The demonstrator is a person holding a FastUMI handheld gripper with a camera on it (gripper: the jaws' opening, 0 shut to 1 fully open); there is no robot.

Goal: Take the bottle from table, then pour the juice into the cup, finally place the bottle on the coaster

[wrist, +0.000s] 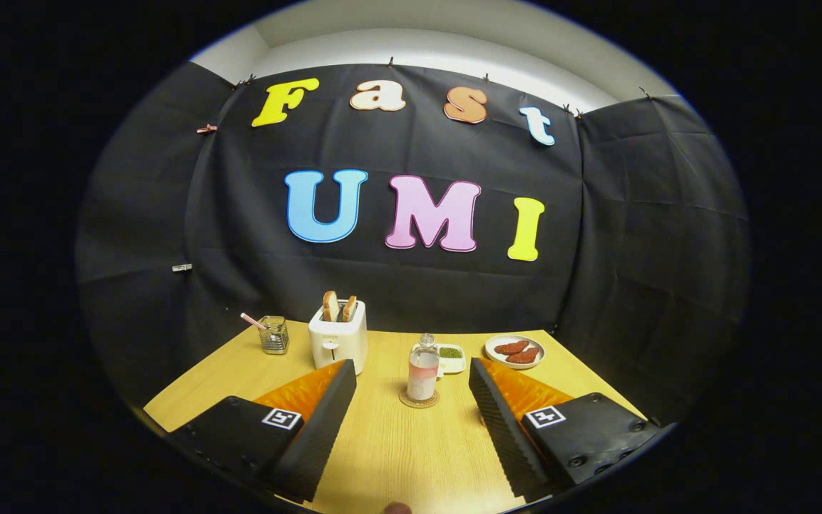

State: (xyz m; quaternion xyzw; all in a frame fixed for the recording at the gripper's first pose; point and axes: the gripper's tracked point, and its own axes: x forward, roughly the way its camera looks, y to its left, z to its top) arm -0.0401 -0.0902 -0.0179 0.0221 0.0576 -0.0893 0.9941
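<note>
We see a small clear bottle (422, 371) with pink juice in its lower half and a round cap on top. It stands upright on a round brown cork coaster (418, 399), near the middle of the light wooden bench (397, 450). The gripper (411, 400) has its jaws spread wide and holding nothing. The bottle stands ahead of them, in line with the gap, and it touches neither finger.

Right behind the bottle sits a little white square dish (450, 358) with something green in it. We cannot tell what the green stuff is. The bottle hides the near left part of this dish.

Near the far right corner of the bench is a round white plate (514, 351) with two reddish-brown pieces of food (516, 351) on it. They are too small for us to name.

A white toaster (339, 341) stands toward the far edge, left of the bottle. Two slices of toasted bread (338, 308) stick up out of its slots. The tip of the left finger covers its bottom near corner.

Close to the far left corner stands a small clear glass cup (274, 335) with a pink straw (253, 321) leaning out of it. We cannot tell if there is juice inside.

The near edge of the bench is cut off, and the fingers cover parts of the bench on both sides.
</note>
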